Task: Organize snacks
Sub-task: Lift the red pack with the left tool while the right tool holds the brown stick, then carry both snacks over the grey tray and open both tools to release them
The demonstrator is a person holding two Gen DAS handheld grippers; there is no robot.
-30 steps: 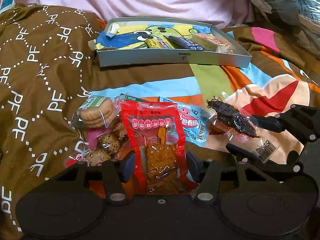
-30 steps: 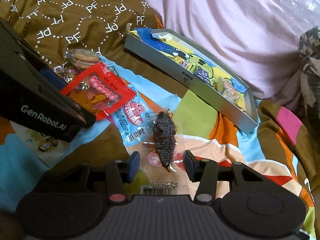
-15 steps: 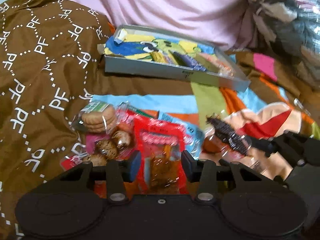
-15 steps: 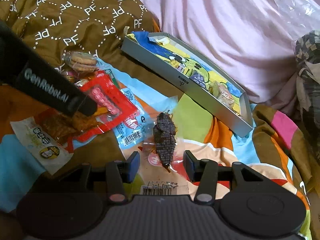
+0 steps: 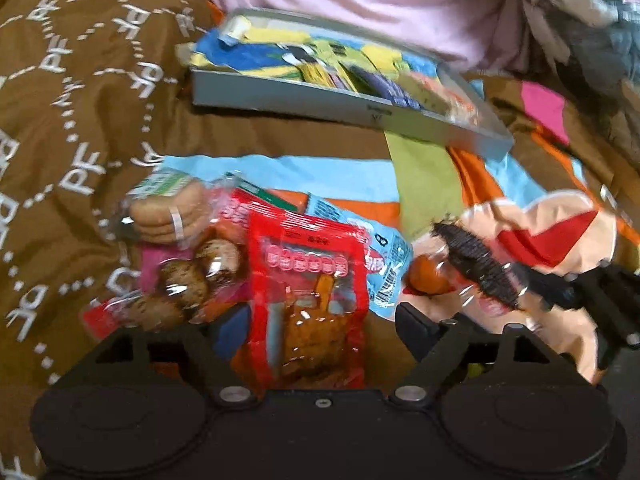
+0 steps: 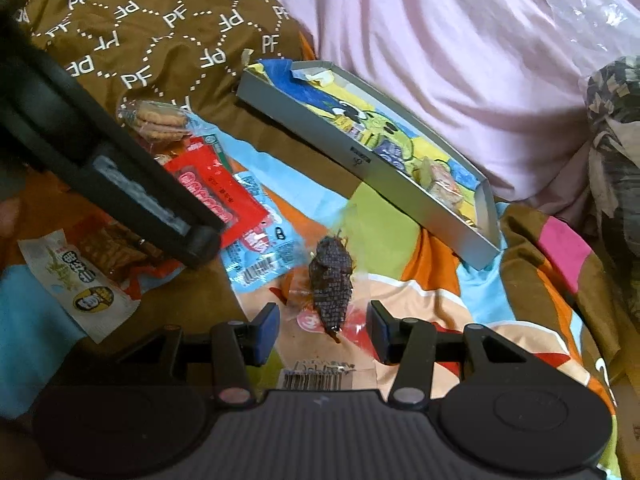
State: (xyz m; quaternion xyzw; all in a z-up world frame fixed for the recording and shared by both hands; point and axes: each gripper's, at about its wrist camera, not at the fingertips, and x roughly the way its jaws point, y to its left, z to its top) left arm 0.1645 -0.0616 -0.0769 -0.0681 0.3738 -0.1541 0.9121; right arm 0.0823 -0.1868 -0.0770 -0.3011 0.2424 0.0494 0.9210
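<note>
Left claw (image 5: 316,330) first: I see its fingers spread wide on either side of the red packet (image 5: 310,280), whose lower end runs down between them; the left pad (image 5: 230,330) looks to be at the packet's edge, the right one stands clear of it, so I read this claw as released, though the blur keeps me from being sure about contact. Just left of the red packet lie the chocolate cookies (image 5: 188,280) and, above them, the stack of round biscuits (image 5: 168,216) in clear wrap; a blue packet (image 5: 384,268) pokes out from under its right side. On my right claw (image 6: 322,330) the fingers are apart as well, flanking the lower tip of the dark snack (image 6: 330,284) in its clear wrapper, neither pad touching it. From this view the left claw's body crosses the upper left, over the red packet (image 6: 212,192), with a white packet (image 6: 76,284) lying beside it. Everything rests on the patterned bedspread (image 6: 400,236). Farther back sits the grey tray (image 6: 360,156), a few small snacks already in it, with pink bedding (image 6: 440,40) behind.
</note>
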